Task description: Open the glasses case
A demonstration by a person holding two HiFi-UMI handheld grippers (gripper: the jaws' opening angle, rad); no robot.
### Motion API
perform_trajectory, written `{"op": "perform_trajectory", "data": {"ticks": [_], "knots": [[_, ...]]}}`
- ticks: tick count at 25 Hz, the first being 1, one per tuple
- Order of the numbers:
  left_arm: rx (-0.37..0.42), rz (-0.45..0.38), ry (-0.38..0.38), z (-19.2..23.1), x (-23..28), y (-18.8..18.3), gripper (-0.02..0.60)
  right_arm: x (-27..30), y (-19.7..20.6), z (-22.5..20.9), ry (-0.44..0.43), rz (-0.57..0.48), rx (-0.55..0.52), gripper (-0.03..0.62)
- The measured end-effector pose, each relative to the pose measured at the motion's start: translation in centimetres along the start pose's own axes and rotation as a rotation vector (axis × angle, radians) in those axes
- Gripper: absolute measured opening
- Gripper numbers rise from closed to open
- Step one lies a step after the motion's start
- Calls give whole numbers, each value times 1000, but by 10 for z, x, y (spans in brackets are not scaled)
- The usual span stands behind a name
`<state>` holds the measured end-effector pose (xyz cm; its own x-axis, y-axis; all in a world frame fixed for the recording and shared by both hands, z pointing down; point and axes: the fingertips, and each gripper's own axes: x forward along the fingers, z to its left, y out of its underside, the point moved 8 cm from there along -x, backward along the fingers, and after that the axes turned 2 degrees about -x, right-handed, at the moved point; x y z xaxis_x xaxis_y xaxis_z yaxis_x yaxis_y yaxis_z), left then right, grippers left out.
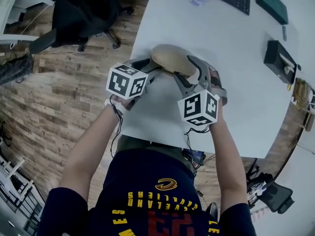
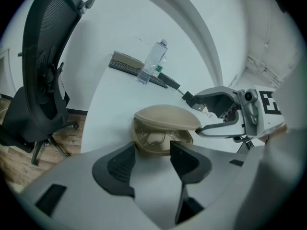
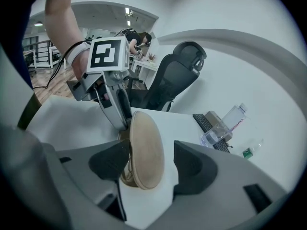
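Tan glasses case (image 1: 172, 59), white table (image 1: 221, 43), black chair (image 1: 81, 14), wood-grain floor (image 1: 59, 97).

The glasses case (image 1: 172, 59) is a tan, oval hard shell lying on the white worktop (image 1: 221, 43). It sits just past the tips of the left claw (image 2: 152, 151), with its base at the gap between them. It is partly open: the domed lid (image 2: 165, 117) is lifted off the base (image 2: 160, 146), and a pair of glasses (image 2: 157, 138) shows inside. The lid stands between the spread jaws of the right claw (image 3: 149, 152), one jaw tucked under its rim.
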<state>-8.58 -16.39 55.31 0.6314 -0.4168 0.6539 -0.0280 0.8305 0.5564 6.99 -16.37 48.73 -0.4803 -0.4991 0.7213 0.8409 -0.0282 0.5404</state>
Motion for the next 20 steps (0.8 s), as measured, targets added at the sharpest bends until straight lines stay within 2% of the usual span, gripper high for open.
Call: {"op": "perform_trajectory", "data": {"ticks": [3, 5, 7, 12, 14, 17, 19, 20], "knots": [[-11, 4, 5, 0, 0, 2, 241, -5, -2, -6, 40, -18, 12, 290], [-15, 6, 4, 0, 0, 3, 239, -8, -3, -9, 68, -31, 20, 239], [-14, 8, 2, 1, -1, 3, 239, -10, -5, -12, 95, -39, 27, 162], [-16, 16, -2, 2, -1, 4, 239, -14, -5, -23, 184, -43, 48, 62], [-11, 22, -5, 1, 0, 4, 239, -14, -3, -30, 209, -45, 83, 48], [-19, 21, -3, 2, 1, 3, 239, -18, -6, -35, 182, -104, 127, 43], [-26, 22, -1, 3, 1, 3, 241, -20, -10, -28, 104, -155, 120, 46], [-28, 24, 1, 3, 1, 3, 239, -19, -11, -21, 57, -163, 104, 78]]}}
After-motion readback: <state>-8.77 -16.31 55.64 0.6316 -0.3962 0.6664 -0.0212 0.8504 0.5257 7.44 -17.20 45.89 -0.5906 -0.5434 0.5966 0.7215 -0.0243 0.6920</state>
